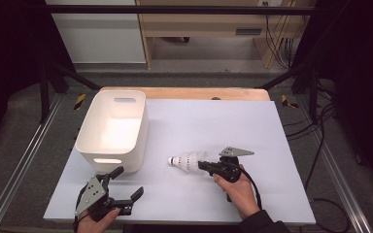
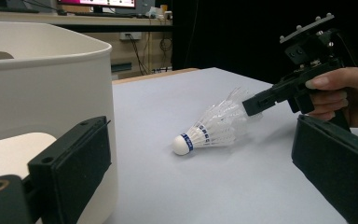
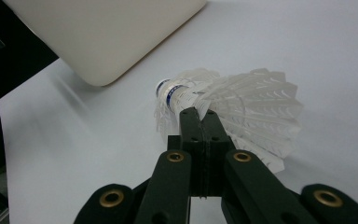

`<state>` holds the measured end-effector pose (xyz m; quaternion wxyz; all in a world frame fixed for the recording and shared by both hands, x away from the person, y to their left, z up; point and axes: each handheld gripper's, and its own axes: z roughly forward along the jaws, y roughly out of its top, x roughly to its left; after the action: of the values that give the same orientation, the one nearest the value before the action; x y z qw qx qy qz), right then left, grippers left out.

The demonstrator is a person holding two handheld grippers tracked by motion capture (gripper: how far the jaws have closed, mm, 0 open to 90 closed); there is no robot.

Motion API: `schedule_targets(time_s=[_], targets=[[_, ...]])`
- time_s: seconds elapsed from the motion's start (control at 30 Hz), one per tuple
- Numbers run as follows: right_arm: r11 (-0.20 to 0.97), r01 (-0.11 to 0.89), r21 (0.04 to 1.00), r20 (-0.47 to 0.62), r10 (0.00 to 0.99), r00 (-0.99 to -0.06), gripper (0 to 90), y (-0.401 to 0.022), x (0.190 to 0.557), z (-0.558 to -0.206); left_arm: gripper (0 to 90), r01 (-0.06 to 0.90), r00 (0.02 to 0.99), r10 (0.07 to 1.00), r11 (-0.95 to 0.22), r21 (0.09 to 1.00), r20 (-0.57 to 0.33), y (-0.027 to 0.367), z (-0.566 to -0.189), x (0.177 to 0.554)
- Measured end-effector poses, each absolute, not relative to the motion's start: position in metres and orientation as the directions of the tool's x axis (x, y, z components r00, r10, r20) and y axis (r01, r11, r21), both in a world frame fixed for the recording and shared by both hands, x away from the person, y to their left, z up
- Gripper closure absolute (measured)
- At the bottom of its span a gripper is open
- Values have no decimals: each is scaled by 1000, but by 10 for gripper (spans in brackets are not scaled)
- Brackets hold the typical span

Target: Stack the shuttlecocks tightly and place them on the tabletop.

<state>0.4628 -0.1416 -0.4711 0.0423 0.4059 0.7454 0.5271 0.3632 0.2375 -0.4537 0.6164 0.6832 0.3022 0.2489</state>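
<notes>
White table sheet [image 1: 252, 131], blue-banded shuttlecock [image 1: 187, 161], writing unreadable, right claw [image 1: 205, 166] clamping feathers

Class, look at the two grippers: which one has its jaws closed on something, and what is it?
The right gripper: its jaws are pinched shut on the feather skirt of the white shuttlecock. The left gripper, near the white bin, stands wide open with nothing between its jaws.
</notes>
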Motion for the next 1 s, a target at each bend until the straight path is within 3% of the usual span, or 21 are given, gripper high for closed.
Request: schedule_targets(time_s=[1.0], targets=[[127,566,815,366,645,-671,900,-137,464,-475,43,106,695,719,-60,992,-31,237,-454,363]])
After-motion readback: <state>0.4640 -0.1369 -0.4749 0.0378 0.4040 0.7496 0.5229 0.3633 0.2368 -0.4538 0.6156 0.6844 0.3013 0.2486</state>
